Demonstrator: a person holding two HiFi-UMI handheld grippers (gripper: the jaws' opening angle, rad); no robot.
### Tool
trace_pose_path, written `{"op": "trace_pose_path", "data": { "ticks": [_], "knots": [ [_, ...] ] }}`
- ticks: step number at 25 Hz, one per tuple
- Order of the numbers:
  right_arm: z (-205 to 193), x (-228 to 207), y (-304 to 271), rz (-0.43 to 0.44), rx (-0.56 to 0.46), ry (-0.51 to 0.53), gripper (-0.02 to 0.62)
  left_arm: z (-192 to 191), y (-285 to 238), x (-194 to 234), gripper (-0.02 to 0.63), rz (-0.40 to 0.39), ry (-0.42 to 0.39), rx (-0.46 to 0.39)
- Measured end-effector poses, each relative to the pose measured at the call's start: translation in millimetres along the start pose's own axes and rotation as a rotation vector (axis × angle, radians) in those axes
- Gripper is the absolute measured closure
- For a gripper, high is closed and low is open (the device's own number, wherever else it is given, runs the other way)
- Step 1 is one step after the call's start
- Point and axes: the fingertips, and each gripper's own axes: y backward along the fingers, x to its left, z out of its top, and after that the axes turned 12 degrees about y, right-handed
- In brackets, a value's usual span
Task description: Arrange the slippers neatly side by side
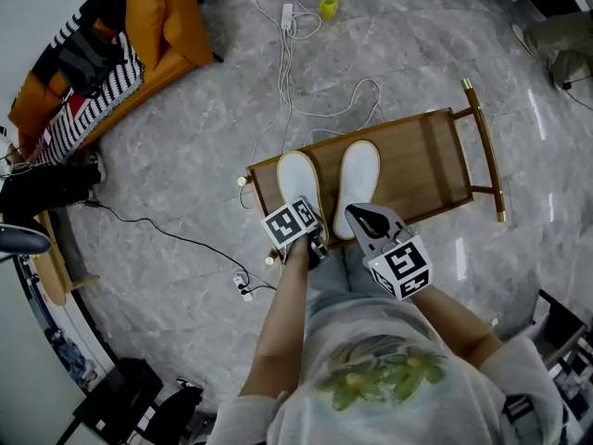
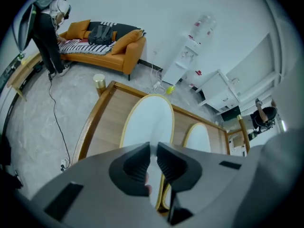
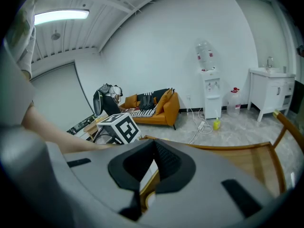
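Two white slippers lie on a low wooden table (image 1: 435, 160) with a raised rim, toes pointing away from the person. Both sit at the table's left end.

- Left slipper (image 1: 298, 185): close to the left rim, with only a thin band of wood between its outer edge and the rail. Yellow piping runs round the sole edge.
- Right slipper (image 1: 359, 182): just beside the first, with a narrow strip of wood showing between them, so they do not touch. Its toe reaches slightly further than the left one's.
- Heels of both are covered by the tools in the head view.

Left tool (image 1: 315, 237) points steeply down at the heel of the left slipper. In the left gripper view its jaws are drawn nearly together, with a sliver of white slipper pinched between the pads. It is grasping that heel edge.

Right tool (image 1: 363, 217) sits over the heel end of the right slipper. Its jaws are clenched with nothing between them. A bit of yellow-trimmed edge shows below them in the right gripper view.

Open room: the table's right half is bare wood up to the end rail with gold-capped posts. Grey marble floor (image 1: 185, 156) surrounds the table. White cables (image 1: 287, 72) trail beyond the far rim, and a power strip (image 1: 243, 287) lies near the left corner. An orange sofa (image 1: 162, 31) stands well apart.
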Motion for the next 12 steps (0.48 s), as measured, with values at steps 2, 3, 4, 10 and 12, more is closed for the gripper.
{"op": "trace_pose_path", "data": {
  "ticks": [2,3,4,10,12],
  "knots": [
    [-1.8,0.8,-0.2,-0.005,0.005,-0.001,0.589,0.3,-1.2,4.3,0.554,-0.006,0.053,-0.003],
    [-2.5,0.9,-0.3,-0.007,0.007,-0.002,0.591,-0.4,-2.7,5.5,0.554,-0.016,0.080,0.000],
    [-3.1,1.0,0.0,-0.008,0.007,-0.004,0.589,-1.4,-4.4,6.1,0.554,-0.026,0.106,0.004],
    [-5.1,0.9,4.5,-0.017,0.005,-0.010,0.589,-4.3,-9.6,6.2,0.524,-0.052,0.115,-0.015],
    [-6.5,0.9,6.4,-0.021,0.007,-0.010,0.591,-4.5,-9.4,2.6,0.492,-0.062,0.082,-0.022]
  ]
}}
